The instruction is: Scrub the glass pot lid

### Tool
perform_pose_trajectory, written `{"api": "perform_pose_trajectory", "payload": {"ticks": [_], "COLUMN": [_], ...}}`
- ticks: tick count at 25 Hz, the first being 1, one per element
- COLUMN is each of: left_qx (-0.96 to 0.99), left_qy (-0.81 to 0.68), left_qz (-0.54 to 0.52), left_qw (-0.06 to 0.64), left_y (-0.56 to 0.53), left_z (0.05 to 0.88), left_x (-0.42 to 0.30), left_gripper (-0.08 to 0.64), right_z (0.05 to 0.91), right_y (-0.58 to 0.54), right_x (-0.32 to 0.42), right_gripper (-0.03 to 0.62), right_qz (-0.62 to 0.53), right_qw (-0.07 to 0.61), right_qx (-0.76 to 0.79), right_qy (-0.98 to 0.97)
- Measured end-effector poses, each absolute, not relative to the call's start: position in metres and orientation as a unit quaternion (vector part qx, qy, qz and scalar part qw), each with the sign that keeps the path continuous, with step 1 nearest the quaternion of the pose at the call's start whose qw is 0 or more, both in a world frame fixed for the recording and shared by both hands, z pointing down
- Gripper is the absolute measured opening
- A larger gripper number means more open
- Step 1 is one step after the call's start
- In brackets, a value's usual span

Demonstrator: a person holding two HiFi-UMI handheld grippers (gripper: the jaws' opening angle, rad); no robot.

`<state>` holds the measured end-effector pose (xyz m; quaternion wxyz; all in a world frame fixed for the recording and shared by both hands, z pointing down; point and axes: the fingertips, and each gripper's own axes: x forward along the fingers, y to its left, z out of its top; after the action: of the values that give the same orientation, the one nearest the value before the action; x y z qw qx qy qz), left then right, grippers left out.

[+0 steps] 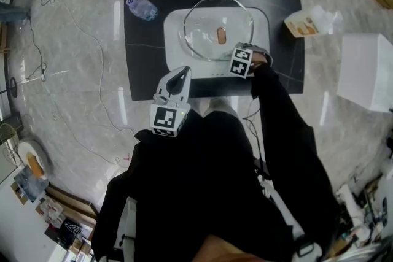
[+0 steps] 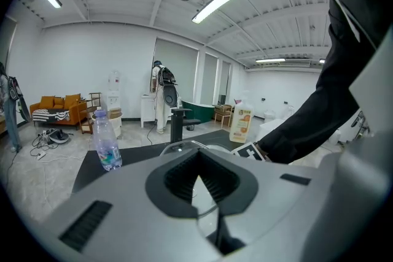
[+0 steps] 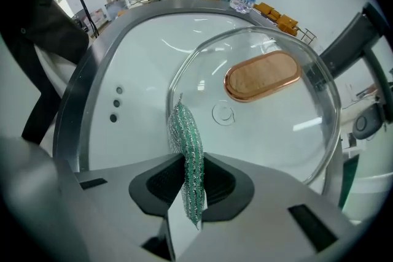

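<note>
Right gripper: fingers clamped on a green mesh scrubber, over the glass pot lid.
Scrubber tip is at the lid's near rim; contact unclear. Left gripper is closed on nothing, near the body at the counter edge. Lid lies handle-up in the white sink, with an oval copper-toned handle. Judgement: stiff, fairly heavy glass, slick when wet, chippable at the rim, likely to skate in the basin. Best hold is the handle or rim, with the free gripper; the soft scrubber flexes.
</note>
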<state>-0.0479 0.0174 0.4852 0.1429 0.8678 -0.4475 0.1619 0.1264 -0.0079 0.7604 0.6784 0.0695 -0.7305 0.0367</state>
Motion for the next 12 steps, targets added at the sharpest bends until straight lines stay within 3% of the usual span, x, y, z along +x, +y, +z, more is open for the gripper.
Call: {"api": "perform_pose_trajectory", "payload": {"ticks": [12], "left_qx": [0.87], "left_qy": [-0.44], "left_qz": [0.177], "left_qw": [0.134], "left_y": [0.005], "left_z": [0.489], "left_x": [-0.045], "left_gripper": [0.003], "right_z": [0.763], "right_y": [-0.027], "right_x": [0.136], "right_gripper": [0.07], "right_qz": [0.022], "right_qw": [0.686], "right_qx": [0.094], "right_qy": [-0.721]}}
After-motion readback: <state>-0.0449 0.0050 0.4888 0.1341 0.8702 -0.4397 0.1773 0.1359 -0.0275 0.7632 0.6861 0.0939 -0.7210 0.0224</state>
